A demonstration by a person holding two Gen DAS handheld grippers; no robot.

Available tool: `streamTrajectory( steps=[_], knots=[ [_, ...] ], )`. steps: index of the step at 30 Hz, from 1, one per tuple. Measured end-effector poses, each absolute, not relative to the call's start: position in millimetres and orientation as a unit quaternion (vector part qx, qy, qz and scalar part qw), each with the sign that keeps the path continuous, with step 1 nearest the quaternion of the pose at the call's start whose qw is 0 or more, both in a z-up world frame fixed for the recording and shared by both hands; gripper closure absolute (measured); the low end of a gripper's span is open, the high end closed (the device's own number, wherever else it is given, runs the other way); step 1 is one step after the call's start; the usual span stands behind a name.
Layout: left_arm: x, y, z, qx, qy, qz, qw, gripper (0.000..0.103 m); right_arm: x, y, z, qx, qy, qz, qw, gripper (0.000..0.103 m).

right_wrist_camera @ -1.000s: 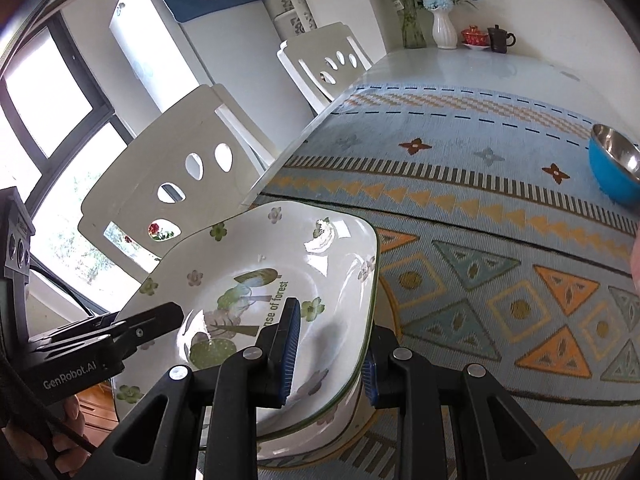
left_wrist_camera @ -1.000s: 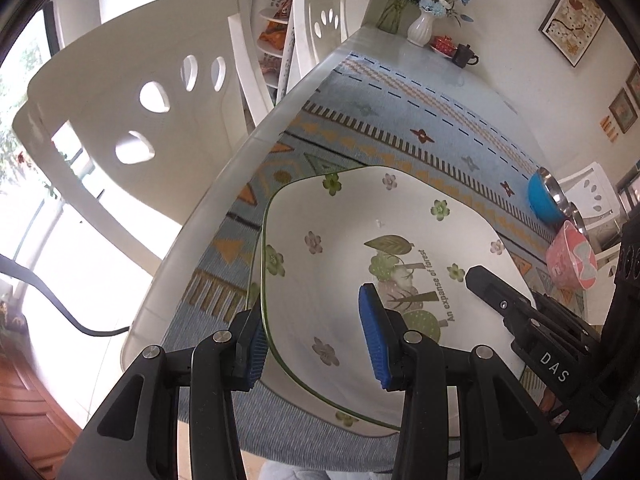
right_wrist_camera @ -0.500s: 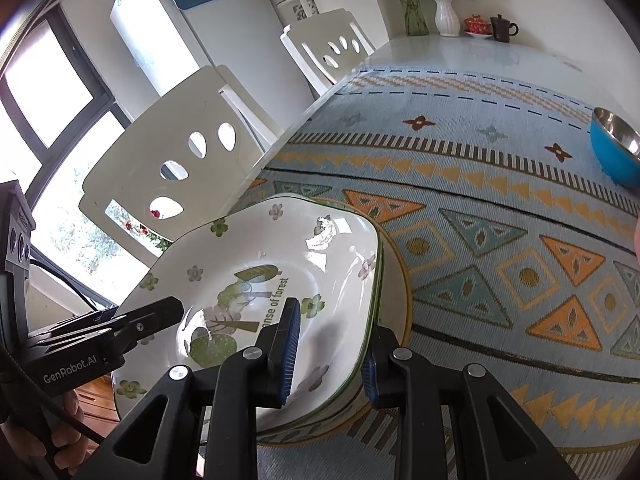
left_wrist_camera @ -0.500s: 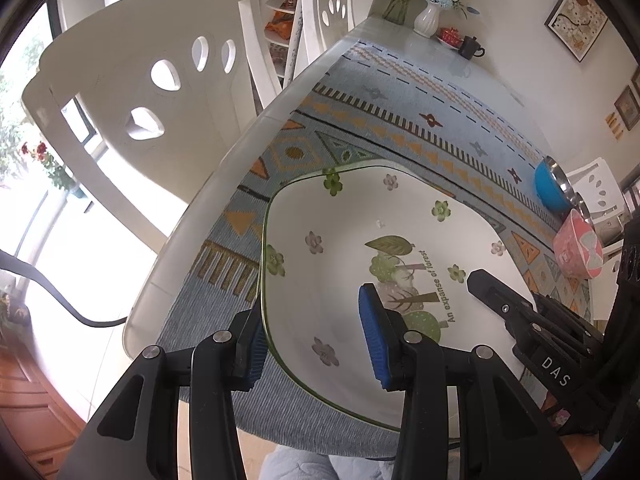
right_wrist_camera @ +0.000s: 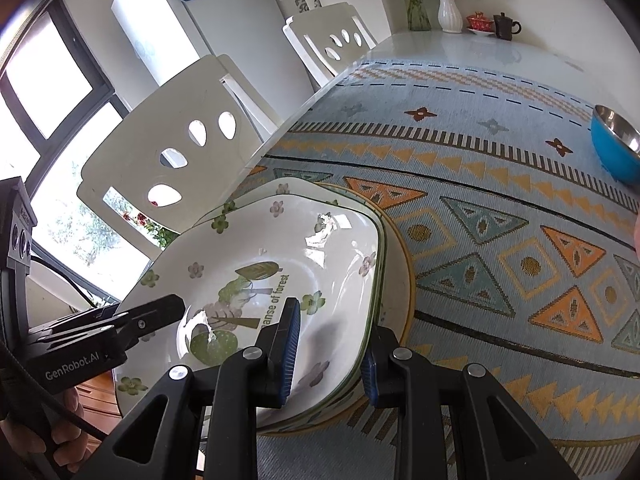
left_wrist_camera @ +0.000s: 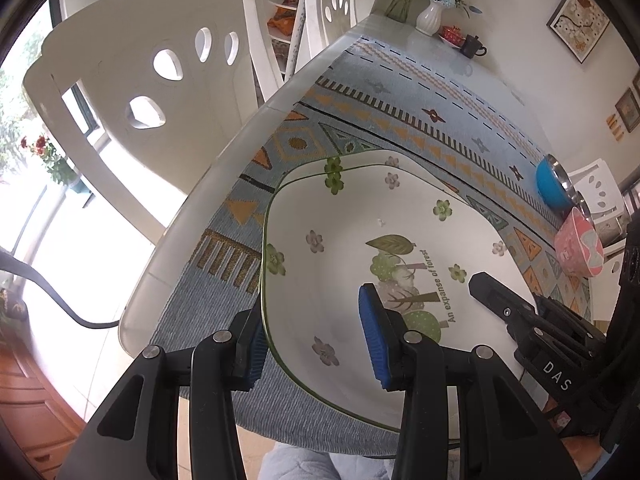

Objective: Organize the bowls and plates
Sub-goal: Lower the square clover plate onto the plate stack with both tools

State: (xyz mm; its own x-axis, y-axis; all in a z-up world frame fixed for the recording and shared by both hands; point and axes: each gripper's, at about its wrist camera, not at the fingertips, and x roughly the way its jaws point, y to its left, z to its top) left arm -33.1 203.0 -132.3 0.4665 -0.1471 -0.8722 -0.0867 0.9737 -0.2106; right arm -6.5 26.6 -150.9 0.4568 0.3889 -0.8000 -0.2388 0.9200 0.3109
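Note:
A white square plate with green rim, flowers and a forest print [left_wrist_camera: 348,248] [right_wrist_camera: 260,264] is held by both grippers. My left gripper [left_wrist_camera: 312,340] straddles its left rim, one pad inside and one outside. My right gripper [right_wrist_camera: 330,352] straddles its right rim the same way. The plate sits on or just above a matching square plate [right_wrist_camera: 288,188], which lies on a round yellow-rimmed plate [right_wrist_camera: 400,276]. I cannot tell if the held plate touches the one under it.
The patterned blue tablecloth [right_wrist_camera: 480,184] covers the table. A blue metal bowl [right_wrist_camera: 616,148] [left_wrist_camera: 550,184] and a pink bowl [left_wrist_camera: 580,248] stand at the right. White chairs [left_wrist_camera: 132,80] line the left edge. A vase [right_wrist_camera: 448,14], red cup and dark teapot stand at the far end.
Both grippers have carried the square plate forward over the table and lowered it onto the stack of plates. The grip on both rims is unchanged.

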Motion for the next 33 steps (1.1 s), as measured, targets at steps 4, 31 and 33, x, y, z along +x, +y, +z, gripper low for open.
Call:
streamTrajectory(
  steps=[4, 31, 33],
  knots=[
    [-33, 203, -132, -0.112, 0.517, -0.017, 0.849, 0.065, -7, 27, -151, 0.074, 0.486, 0.186, 0.851, 0.077],
    [-19, 192, -149, -0.049, 0.556, 0.026, 0.83, 0.061, -21, 55, -149, -0.044, 0.471, 0.146, 0.869, 0.076],
    [-19, 187, -150, -0.032, 0.556, 0.031, 0.83, 0.061, -23, 58, -148, -0.063, 0.465, 0.137, 0.872, 0.076]
  ],
)
